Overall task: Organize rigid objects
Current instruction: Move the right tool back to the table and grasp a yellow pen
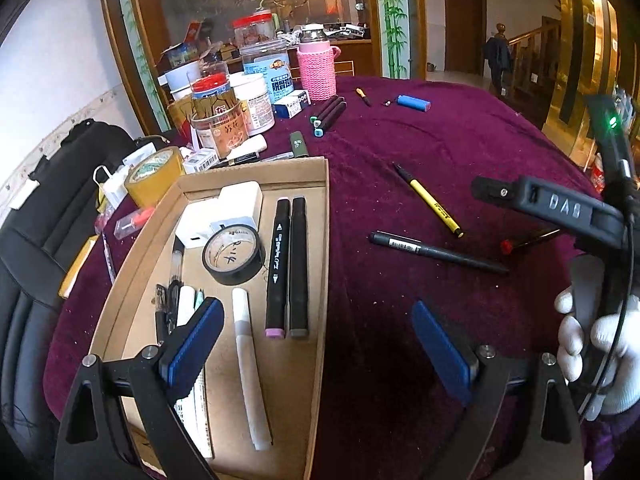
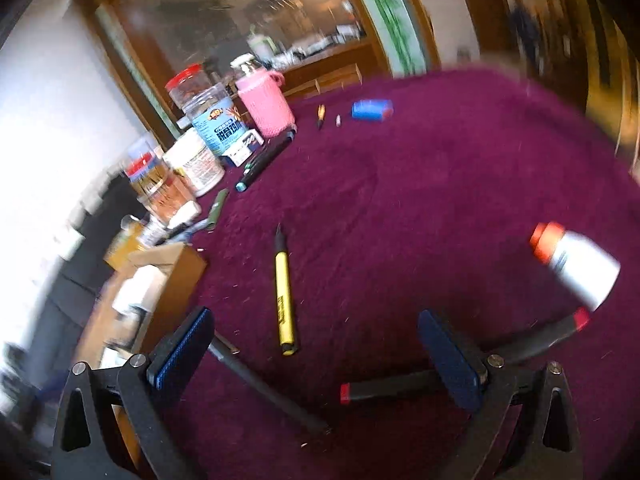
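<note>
Cardboard tray (image 1: 316, 240) interior: left view only | white bottle (image 2: 576, 268): right view only | both jaws spread, empty

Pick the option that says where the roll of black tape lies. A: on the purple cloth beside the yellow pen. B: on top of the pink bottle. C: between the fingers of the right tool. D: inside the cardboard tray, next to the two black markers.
D: the left wrist view shows the roll of black tape flat on the floor of the cardboard tray, just left of the two black markers.
</note>
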Available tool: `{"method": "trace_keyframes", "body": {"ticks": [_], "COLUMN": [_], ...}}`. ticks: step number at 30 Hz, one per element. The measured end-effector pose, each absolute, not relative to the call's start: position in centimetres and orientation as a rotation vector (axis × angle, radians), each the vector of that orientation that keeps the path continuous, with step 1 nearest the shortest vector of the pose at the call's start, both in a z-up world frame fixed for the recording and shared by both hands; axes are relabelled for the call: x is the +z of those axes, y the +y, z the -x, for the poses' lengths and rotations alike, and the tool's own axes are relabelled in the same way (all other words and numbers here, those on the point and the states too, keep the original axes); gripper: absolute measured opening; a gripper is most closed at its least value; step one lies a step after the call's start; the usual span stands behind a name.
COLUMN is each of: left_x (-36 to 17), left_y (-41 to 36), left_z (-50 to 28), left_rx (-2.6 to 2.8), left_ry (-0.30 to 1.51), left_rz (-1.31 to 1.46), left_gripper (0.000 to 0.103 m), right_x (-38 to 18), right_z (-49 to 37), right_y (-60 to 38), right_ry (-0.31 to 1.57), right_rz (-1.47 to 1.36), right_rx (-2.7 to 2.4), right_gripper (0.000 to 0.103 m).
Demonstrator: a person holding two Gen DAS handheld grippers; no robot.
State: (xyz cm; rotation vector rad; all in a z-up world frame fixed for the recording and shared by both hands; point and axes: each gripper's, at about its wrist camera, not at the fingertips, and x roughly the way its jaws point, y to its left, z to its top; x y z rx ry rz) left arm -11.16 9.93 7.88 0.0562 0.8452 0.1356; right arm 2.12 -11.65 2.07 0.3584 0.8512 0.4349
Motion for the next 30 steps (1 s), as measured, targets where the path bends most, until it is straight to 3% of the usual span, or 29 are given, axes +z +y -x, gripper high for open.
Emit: {"method": "trace_keyframes", "body": {"ticks": [3,17,19,21,23,26,28,29,30], "left_x": [8.1,9.7,9.8,9.7,9.6,9.5,9.6,9.7,9.7], "left_y": [10.4,12.4,12.4,12.4,12.4,12.3,12.1,11.8,11.7], "left_z": [11.6,13.6,13.8,13.9,13.9,13.7,13.6,13.5,13.4], "left_rx": [0.127,0.069,0.063,0.053,0.041,0.022,0.003,-0.009,-0.019], "left_ry": [0.845,0.788,0.780,0.779,0.785,0.797,0.797,0.797,0.800], "left_rz": [-0.029,0.083,0.087,0.096,0.102,0.115,0.115,0.108,0.106], "left_gripper": [0.095,0.095,0.095,0.095,0.095,0.095,0.095,0.095,0.095], "right_x": [0.9,1.2,2.1,2.6,2.3,1.7,1.7,1.7,1.8], "right_z": [-2.8,-2.6,-3.1,-4.2,-5.2,-6.2,-6.3,-6.0,-5.8], "right_y": [-12.7,-8.4,-7.0,-5.4,-4.2,-2.3,-1.4,-1.3,-1.5], "right_ry": [0.904,1.010,0.996,0.995,1.013,1.027,1.005,0.996,0.990], "right_rz": [-0.516,-0.478,-0.293,-0.139,-0.074,0.008,0.083,0.121,0.145], "right_rx": [0.544,0.721,0.567,0.475,0.448,0.425,0.390,0.367,0.354], "right_gripper": [0.102,0.102,0.090,0.063,0.054,0.049,0.031,0.016,0.009]}}
